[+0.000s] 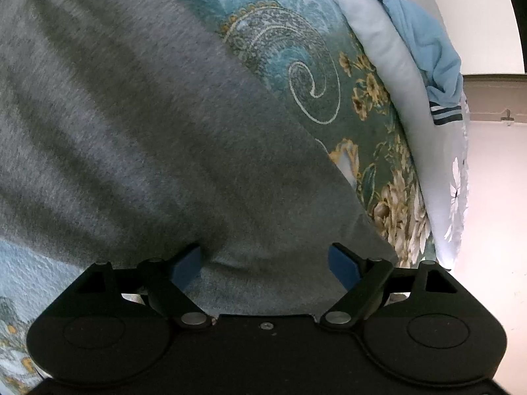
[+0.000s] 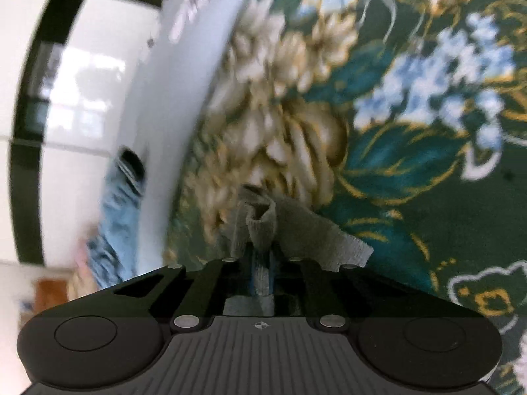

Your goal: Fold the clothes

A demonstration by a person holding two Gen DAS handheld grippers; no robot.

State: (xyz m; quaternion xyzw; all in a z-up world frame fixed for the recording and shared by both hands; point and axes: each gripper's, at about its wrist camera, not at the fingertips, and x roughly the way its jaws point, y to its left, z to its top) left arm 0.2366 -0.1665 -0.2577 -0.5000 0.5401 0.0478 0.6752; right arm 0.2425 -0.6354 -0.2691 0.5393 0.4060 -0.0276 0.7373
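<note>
A floral bedspread (image 1: 329, 75) is covered from 9 o'clock by the grey garment (image 1: 148, 131), spread wide and not seen fully folded. Its hem lies between the parted fingers of the left hand-held gripper (image 1: 265, 265). At 6 o'clock, a bunched grey edge (image 2: 263, 227) is clamped by the right hand-held gripper (image 2: 262, 263); folding seems unfinished.

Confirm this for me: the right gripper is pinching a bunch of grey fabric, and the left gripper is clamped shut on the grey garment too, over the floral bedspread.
Not quite. The left gripper is open: the left wrist view shows its blue pads spread wide apart with the grey garment lying between them, not clamped. The rest holds: the right gripper pinches grey fabric over the floral bedspread.
</note>
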